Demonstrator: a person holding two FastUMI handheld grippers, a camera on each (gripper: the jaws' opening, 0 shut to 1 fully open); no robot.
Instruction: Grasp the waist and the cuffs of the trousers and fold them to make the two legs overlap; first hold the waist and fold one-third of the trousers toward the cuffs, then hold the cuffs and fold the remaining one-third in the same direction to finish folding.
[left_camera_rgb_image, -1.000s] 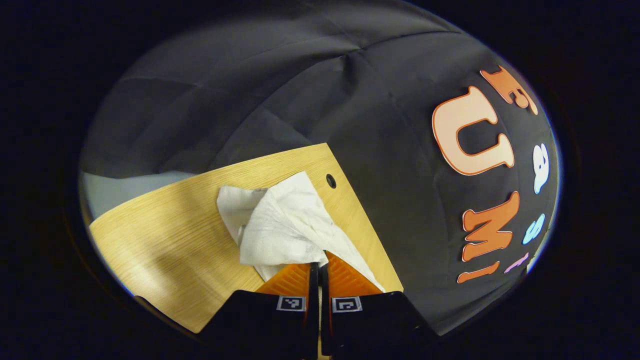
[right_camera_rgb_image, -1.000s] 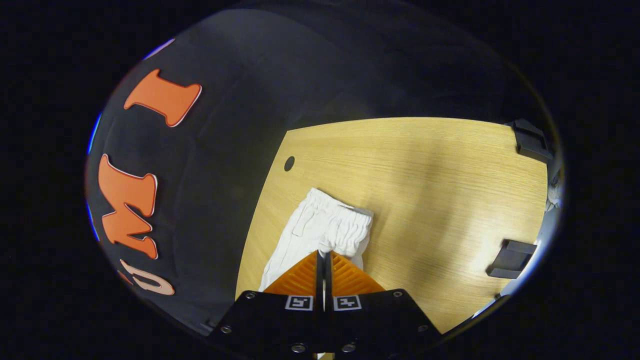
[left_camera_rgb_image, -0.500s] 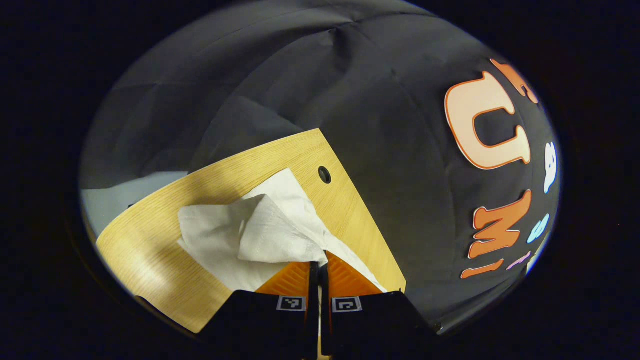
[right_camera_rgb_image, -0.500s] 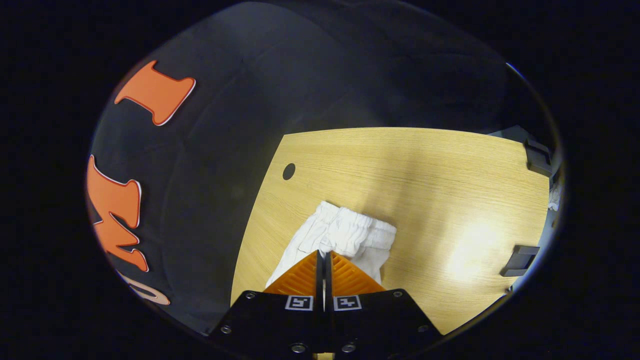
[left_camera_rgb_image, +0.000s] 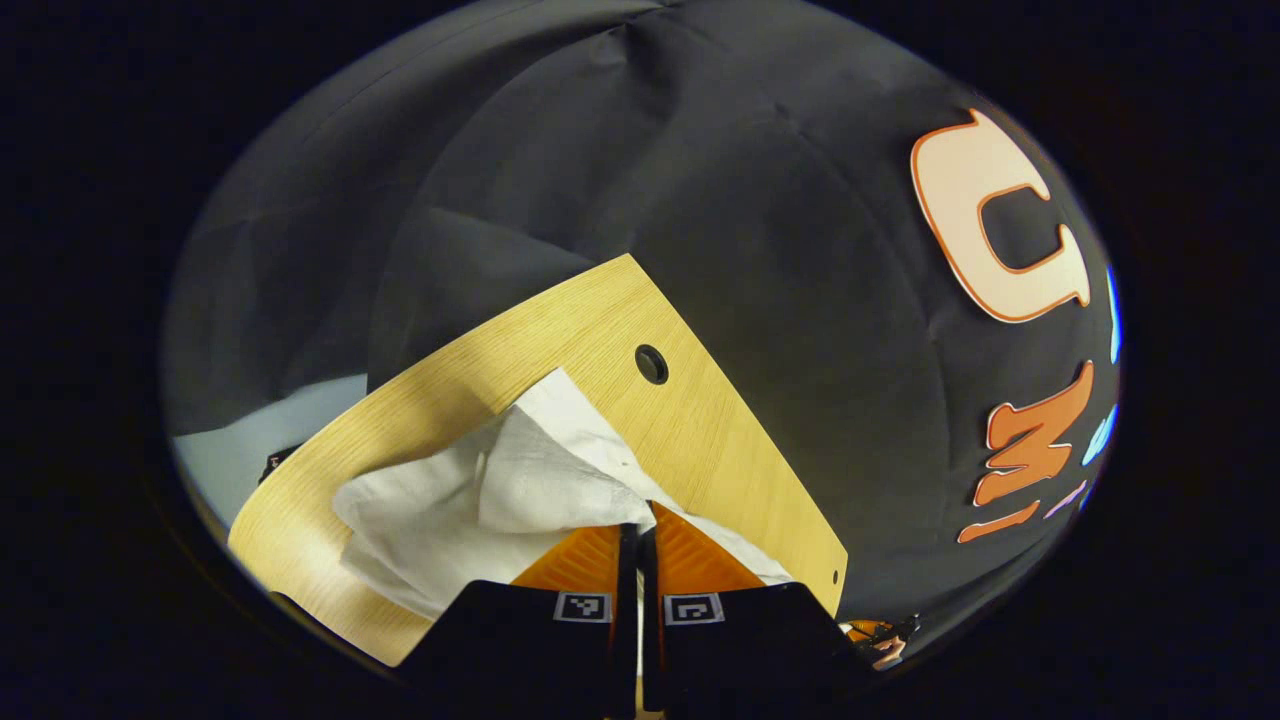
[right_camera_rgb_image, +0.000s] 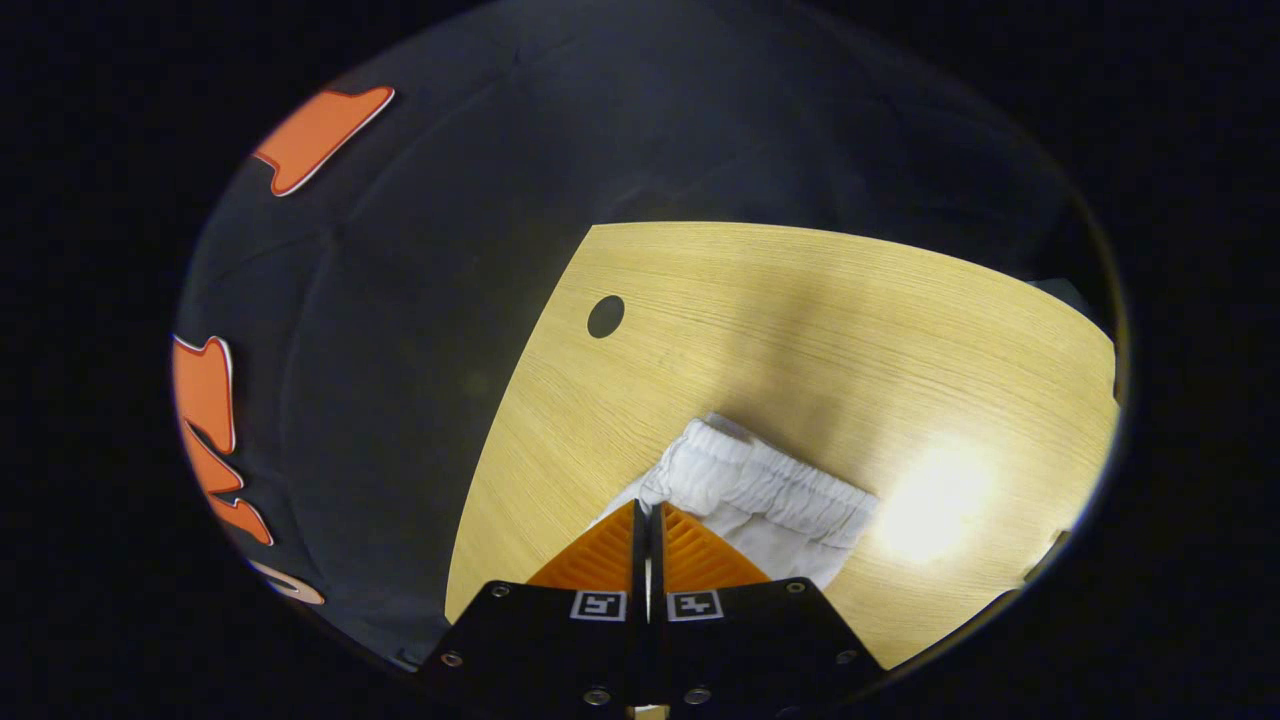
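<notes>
Since the earlier frames both grippers have swung the white trousers (left_camera_rgb_image: 470, 500) lower over the wooden worktop (left_camera_rgb_image: 700, 440). The left gripper (left_camera_rgb_image: 638, 515) clenches the cuff end and the right gripper (right_camera_rgb_image: 648, 512) the elastic waist (right_camera_rgb_image: 760, 485), probably to lay one leg over the other.

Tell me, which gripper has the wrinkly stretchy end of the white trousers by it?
The right gripper. In front of its fingers lies the gathered elastic waist of the white cloth trousers. The left gripper pinches smooth, flat cloth with no gathers.
</notes>
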